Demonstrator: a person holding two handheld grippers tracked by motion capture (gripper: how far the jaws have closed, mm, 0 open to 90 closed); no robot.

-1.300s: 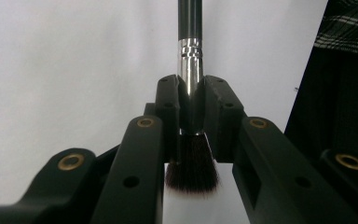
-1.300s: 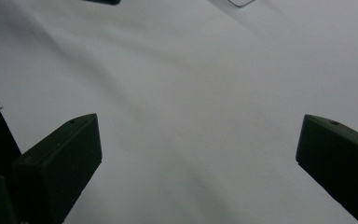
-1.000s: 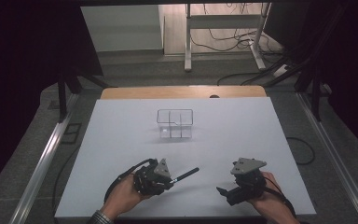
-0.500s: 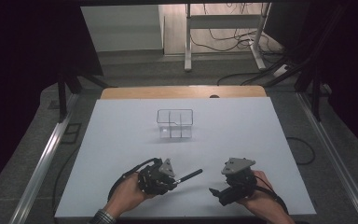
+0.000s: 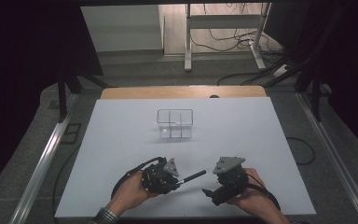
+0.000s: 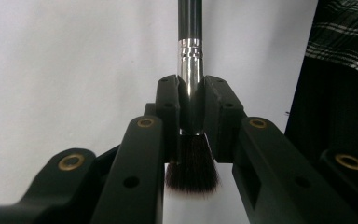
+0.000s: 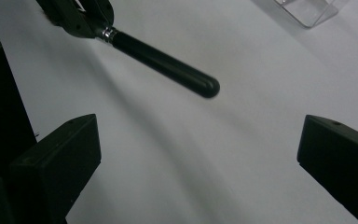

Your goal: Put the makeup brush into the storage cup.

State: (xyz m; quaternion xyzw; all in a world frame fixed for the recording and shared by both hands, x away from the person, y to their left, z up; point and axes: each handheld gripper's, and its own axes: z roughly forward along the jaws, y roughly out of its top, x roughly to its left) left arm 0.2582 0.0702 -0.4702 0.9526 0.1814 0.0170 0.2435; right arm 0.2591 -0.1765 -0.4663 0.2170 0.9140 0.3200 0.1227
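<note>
My left gripper [image 5: 173, 179] [image 6: 189, 105] is shut on a makeup brush [image 6: 189, 60] at its silver ferrule, with the dark bristles [image 6: 192, 170] on the camera side of the jaws. The black handle [image 5: 192, 177] [image 7: 165, 60] sticks out to the right, low over the white table. My right gripper [image 5: 210, 192] [image 7: 198, 154] stands open near the front edge, its jaws wide apart with nothing between them, a short way from the handle's rounded end. A clear plastic organiser [image 5: 175, 123] [image 7: 307, 11] with compartments stands at the table's middle.
The white table top [image 5: 242, 135] ends in a wooden strip [image 5: 182, 92] at the far edge. Metal rails [image 5: 44, 163] run along both sides. Cables and a desk frame [image 5: 223, 28] lie on the floor beyond.
My right gripper has shifted left toward the brush handle. The left gripper with the brush has barely moved.
</note>
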